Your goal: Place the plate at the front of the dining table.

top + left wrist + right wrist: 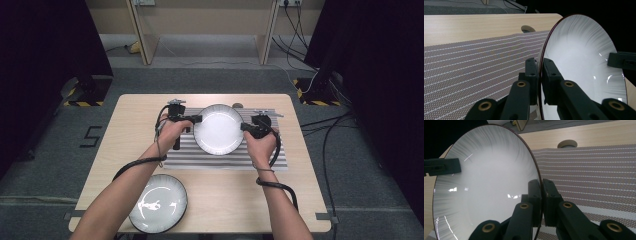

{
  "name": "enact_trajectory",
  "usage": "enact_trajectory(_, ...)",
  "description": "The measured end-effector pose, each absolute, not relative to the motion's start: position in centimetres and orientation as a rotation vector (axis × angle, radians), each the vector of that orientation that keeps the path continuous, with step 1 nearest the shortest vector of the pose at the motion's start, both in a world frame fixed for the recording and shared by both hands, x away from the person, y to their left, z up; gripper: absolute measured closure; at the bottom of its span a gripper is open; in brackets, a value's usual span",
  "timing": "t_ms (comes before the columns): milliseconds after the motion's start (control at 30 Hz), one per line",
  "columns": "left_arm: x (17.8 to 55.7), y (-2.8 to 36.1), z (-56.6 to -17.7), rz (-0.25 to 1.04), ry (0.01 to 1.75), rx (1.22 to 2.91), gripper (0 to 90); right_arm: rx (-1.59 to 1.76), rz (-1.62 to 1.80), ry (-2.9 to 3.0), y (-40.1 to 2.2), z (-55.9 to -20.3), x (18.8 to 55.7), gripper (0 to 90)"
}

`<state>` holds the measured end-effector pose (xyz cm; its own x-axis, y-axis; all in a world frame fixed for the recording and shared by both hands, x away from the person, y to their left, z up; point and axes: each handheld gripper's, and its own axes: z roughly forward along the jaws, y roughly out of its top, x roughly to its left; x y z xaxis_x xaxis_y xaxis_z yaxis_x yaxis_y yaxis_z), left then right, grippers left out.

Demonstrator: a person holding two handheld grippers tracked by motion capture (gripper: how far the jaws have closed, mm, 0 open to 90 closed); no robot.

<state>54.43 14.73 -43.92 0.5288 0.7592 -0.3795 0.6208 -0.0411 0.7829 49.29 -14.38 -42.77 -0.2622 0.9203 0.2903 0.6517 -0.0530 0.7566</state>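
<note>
Insp. note. Round white ceramic plate with thin dark rim (218, 129) sits over the grey striped woven placemat (226, 159), centre-far part of the light wood table (130, 120). Held from both sides: left gripper (196, 119) pinches the plate's left edge, right gripper (244, 127) pinches its right edge. Left gripper view: both black jaws closed onto the rim, one each side of it, w/ the plate's face (579, 57) to the right and the mat (474, 65) beyond. Right gripper view: same clamp on the opposite rim, plate face (489, 182) to the left, mat (594, 172) beyond. Cannot tell whether plate is resting on the mat or lifted off it.

Second round white plate with dark streaked glaze (158, 203) lies at the near-left table edge, well apart, untouched.

Judgement: step in hand is a two-gripper carry or placement of the white plate at the mat. Next move calls for both hands travelling together, level, equal grip pressure; rim hold is narrow and glaze looks slick, so uneven motion risks slip or tilt. Release both sides only once the plate is flat and supported.
</note>
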Motion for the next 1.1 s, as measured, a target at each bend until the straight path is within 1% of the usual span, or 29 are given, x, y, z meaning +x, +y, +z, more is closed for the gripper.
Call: enact_trajectory(1100,56.2,12.5,-45.1,0.156,1.195,1.733,82.3,1.702,1.184,1.890,-16.1,-43.6,50.7,86.1)
